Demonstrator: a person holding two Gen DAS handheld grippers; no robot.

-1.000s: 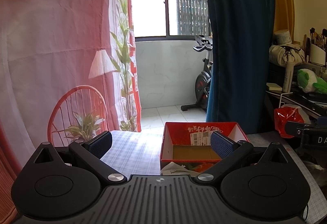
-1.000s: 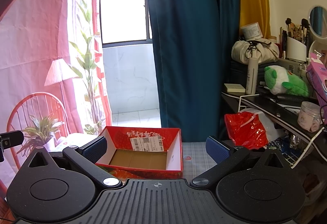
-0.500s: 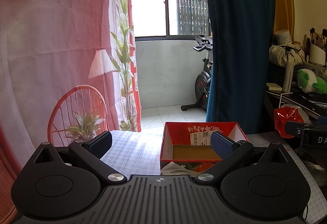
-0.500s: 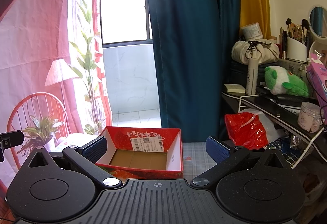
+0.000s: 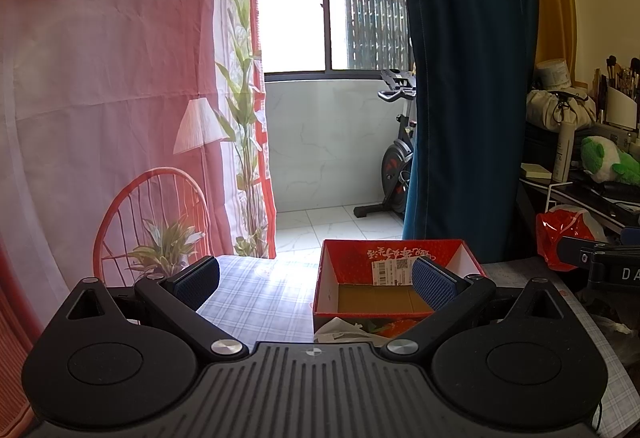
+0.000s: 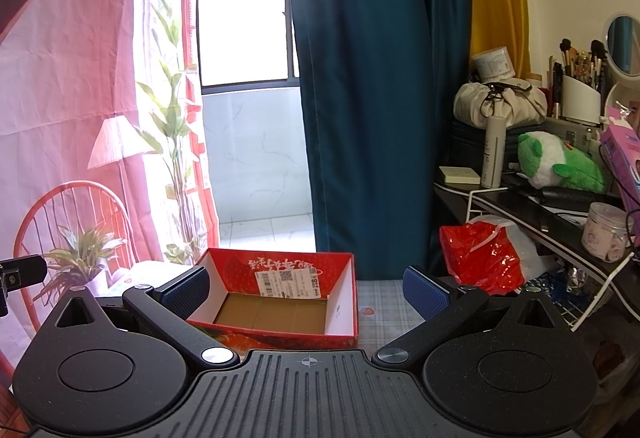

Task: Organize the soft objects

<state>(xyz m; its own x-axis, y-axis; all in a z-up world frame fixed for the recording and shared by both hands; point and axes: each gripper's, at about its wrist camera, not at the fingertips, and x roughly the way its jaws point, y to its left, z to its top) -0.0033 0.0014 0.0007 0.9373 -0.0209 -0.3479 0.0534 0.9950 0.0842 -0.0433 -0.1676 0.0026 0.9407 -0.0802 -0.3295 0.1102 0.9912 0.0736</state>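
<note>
Both tools held low over the checked surface [image 5: 256, 302], pointing toward the window.

Left hand-held gripper [image 5: 316, 280]: jaws spread wide, blue pads far apart, nothing between them. Its right pad overlaps the near right corner of the red box [image 5: 348, 260] in the left wrist view; contact cannot be told from here.

Right hand-held gripper [image 6: 306, 288]: also spread wide and empty. Its left pad sits in front of the box's left wall, its right pad over bare checked cloth beside the box.

Red box [image 6: 280, 270]: open top, upright, plain brown cardboard floor, white inner side walls, a white shipping label on the inside of the far wall. Nothing inside it. Some crumpled white paper [image 5: 340, 330] lies just in front of the box, partly hidden by the left tool's body.

Soft things: a green and white plush toy [image 6: 560, 162] lies on the dark side shelf [image 6: 520, 202] to the right, well apart from the box, next to a white spray bottle [image 6: 493, 152]. A red plastic bag [image 6: 480, 258] slumps below the shelf edge, near the right corner of the surface. A beige drawstring pouch [image 6: 500, 102] sits higher up, behind the bottle.

Tip of the other tool pokes in at each view's outer edge.
</note>
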